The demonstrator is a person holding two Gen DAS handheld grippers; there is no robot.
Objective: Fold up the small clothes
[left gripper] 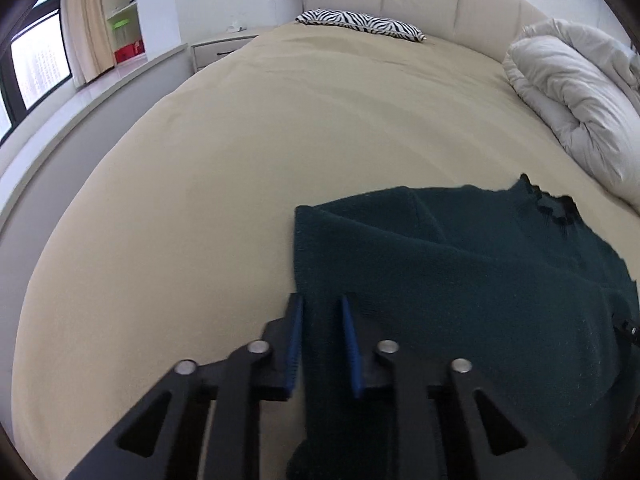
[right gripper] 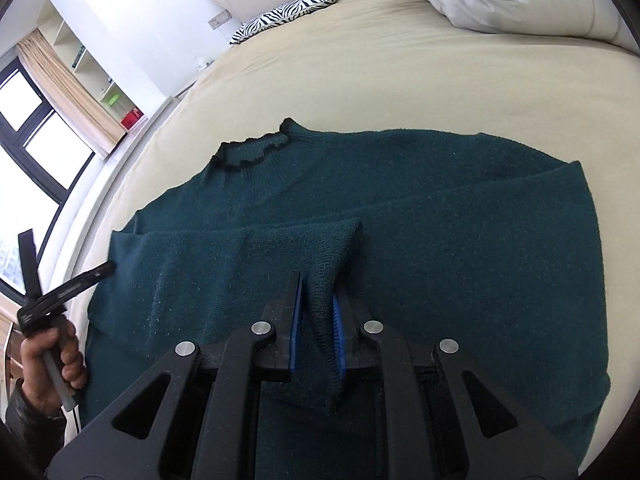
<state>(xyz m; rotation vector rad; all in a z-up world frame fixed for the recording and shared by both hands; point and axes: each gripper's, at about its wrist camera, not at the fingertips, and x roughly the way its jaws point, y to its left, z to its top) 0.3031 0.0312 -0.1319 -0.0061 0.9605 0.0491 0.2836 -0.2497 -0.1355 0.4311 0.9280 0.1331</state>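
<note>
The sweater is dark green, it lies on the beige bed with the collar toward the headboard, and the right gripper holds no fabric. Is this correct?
One point is wrong. In the right wrist view, the right gripper does hold fabric: a raised fold of the sweater sits pinched between its blue pads. The rest stands: the sweater is dark green and lies on the beige bed, collar toward the headboard.

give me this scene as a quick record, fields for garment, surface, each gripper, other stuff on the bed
garment: dark green knit sweater, lying on the bed, sleeves folded across the body, collar toward the headboard
surface: beige bed sheet
right gripper: shut on a raised fold of the sweater
left gripper: jaws apart, over the sweater's edge; grip unclear
other items: zebra-print pillow by the headboard, bundled white duvet
</note>
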